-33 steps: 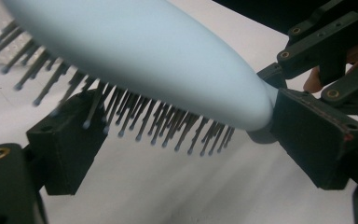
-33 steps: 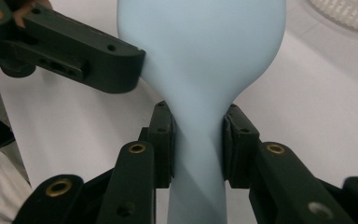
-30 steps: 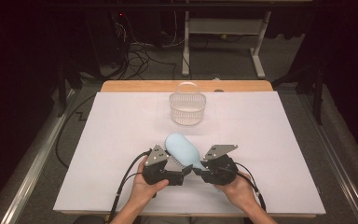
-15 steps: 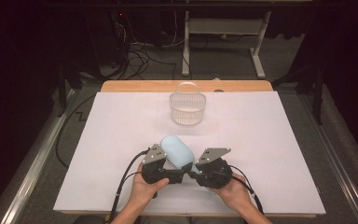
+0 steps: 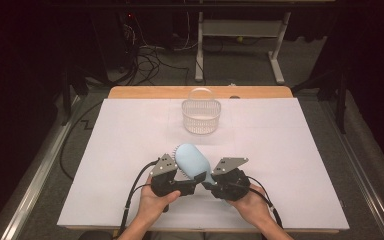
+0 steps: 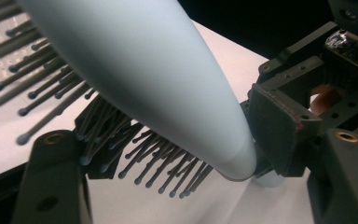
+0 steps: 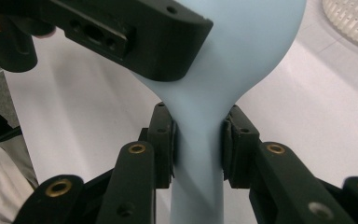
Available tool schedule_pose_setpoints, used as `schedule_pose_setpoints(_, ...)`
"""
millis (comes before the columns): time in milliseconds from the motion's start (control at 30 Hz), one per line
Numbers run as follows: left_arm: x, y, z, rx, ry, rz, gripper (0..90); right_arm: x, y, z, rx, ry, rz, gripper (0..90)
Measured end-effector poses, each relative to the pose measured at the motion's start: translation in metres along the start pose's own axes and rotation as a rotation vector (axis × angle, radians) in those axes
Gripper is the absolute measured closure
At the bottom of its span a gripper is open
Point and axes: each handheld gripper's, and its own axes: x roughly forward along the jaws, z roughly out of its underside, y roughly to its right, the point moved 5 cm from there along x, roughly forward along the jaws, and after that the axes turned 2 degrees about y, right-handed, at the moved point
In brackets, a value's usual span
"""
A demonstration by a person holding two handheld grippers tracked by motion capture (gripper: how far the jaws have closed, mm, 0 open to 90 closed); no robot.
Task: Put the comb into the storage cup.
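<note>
A big white sheet covers the tabletop [image 5: 290,150], and a strip of light wood shows along its far edge in the upper middle of the high view. The room behind is dark. Black cables [image 5: 150,65] lie on the grey floor at the upper left, and the white legs of a stand [image 5: 200,50] rise at the top middle.

A small white basket [image 5: 201,116] with holes in its wall and a thin handle stands on the sheet, just above the middle of the frame. It is well apart from the hands, and nothing lies between it and them.

A light blue hairbrush [image 5: 192,161] is in the lower middle of the high view, held above the sheet between the two tools. Its round back faces up and its dark bristles [image 6: 121,140] point down and to the left.

Two hands come in from the bottom edge, close together, palms turned in toward each other. The right tool [image 5: 215,181] squeezes the brush's handle tight, one pad on each side, as the right gripper view shows. The left tool [image 5: 187,184] reaches in from the left at the brush's head. Its jaws have just been closing, with the bristles and the head between them. One jaw sits among the bristles, but I cannot tell if both jaws press on the brush.
</note>
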Motion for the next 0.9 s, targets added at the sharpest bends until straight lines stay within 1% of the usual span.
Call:
schedule_pose_setpoints(67, -0.001, 0.000, -0.001, -0.001, 0.003, 0.006, 34.4, 0.000, 0.000, 0.000, -0.002, -0.002, 0.001, 69.3)
schedule_pose_setpoints(167, -0.004, 0.001, -0.003, -0.020, 0.011, 0.025, 38.2, 0.001, 0.000, 0.001, -0.003, -0.008, -0.001, 68.9)
schedule_pose_setpoints(333, -0.008, 0.001, -0.007, -0.039, 0.031, 0.048, 42.6, 0.000, 0.000, -0.002, -0.010, 0.001, 0.000, 68.4)
schedule_pose_setpoints(533, -0.014, 0.002, -0.012, -0.053, 0.053, 0.067, 46.0, 0.000, -0.002, -0.005, -0.015, 0.011, -0.005, 68.0)
schedule_pose_setpoints(633, -0.017, 0.002, -0.013, -0.060, 0.051, 0.083, 47.6, 0.001, -0.002, -0.006, -0.014, 0.014, -0.013, 67.7)
schedule_pose_setpoints(900, -0.021, 0.005, -0.017, -0.036, 0.039, 0.091, 49.7, 0.000, -0.004, -0.007, 0.002, 0.030, -0.034, 66.8)
